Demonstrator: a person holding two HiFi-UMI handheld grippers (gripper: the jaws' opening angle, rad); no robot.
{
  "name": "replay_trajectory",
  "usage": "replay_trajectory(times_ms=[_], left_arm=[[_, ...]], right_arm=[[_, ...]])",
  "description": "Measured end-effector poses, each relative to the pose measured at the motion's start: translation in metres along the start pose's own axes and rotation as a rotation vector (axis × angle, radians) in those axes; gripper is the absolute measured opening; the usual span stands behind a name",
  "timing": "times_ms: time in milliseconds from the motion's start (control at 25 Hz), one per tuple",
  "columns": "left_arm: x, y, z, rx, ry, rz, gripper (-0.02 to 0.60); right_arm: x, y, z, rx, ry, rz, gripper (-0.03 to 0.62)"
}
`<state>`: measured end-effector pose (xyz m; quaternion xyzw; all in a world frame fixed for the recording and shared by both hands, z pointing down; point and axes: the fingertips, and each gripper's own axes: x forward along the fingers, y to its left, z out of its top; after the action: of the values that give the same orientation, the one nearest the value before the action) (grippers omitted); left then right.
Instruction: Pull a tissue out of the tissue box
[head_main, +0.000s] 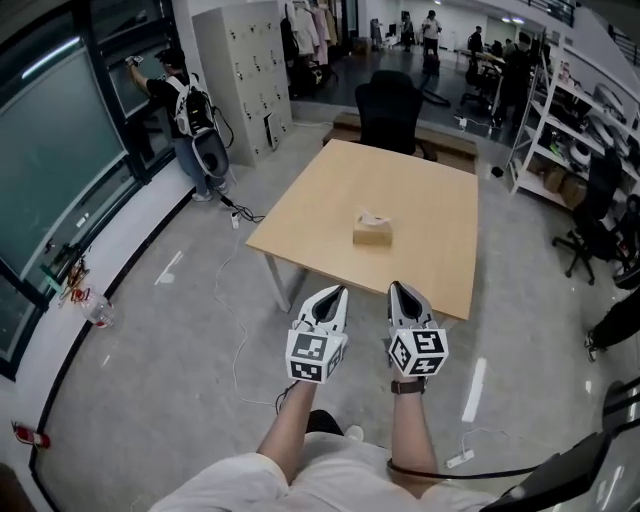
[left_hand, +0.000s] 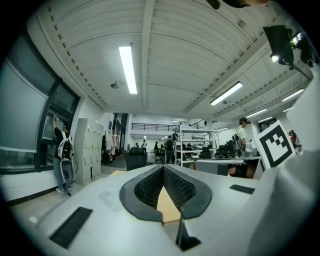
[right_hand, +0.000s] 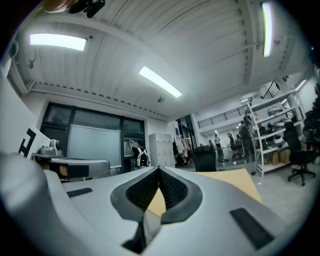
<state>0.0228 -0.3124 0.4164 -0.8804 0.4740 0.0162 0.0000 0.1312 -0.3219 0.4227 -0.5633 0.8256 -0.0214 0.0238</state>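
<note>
While the tissue box sits near the middle of the wooden table, well apart from both tools, we log the step as approach, with no tissue pulled yet. Left gripper and right gripper: jaws pressed together at the tips with nothing between them, held level and side by side on outstretched forearms, pointing toward the table's near edge. Next move, as we judge it: close in on the box, spread one pair of jaws and pinch the white tissue standing up from its top, perhaps steadying the box with the other.
</note>
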Motion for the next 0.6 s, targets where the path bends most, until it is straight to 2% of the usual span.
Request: replay_trajectory(times_ms=[160, 360, 480, 600], left_arm=[[0.045, 0.013, -0.017, -0.028, 0.035, 0.008, 0.002], [0.129, 0.04, -0.022, -0.05, 0.023, -0.01, 0.002], [0.185, 0.056, -0.02, -0.045, 0.009, -0.038, 0.002], [0.242, 0.083, 0.003, -0.049, -0.043, -0.044, 0.002]], right_arm=[[0.033, -0.019, -0.016, 0.006, 0.036, 0.038, 0.002], [0.096, -0.053, -0.025, -0.018, 0.061, 0.057, 0.002], [0.139, -0.09, -0.015, -0.044, 0.049, 0.031, 0.002], [0.188, -0.119, 0.01, -0.091, 0.026, 0.021, 0.002]])
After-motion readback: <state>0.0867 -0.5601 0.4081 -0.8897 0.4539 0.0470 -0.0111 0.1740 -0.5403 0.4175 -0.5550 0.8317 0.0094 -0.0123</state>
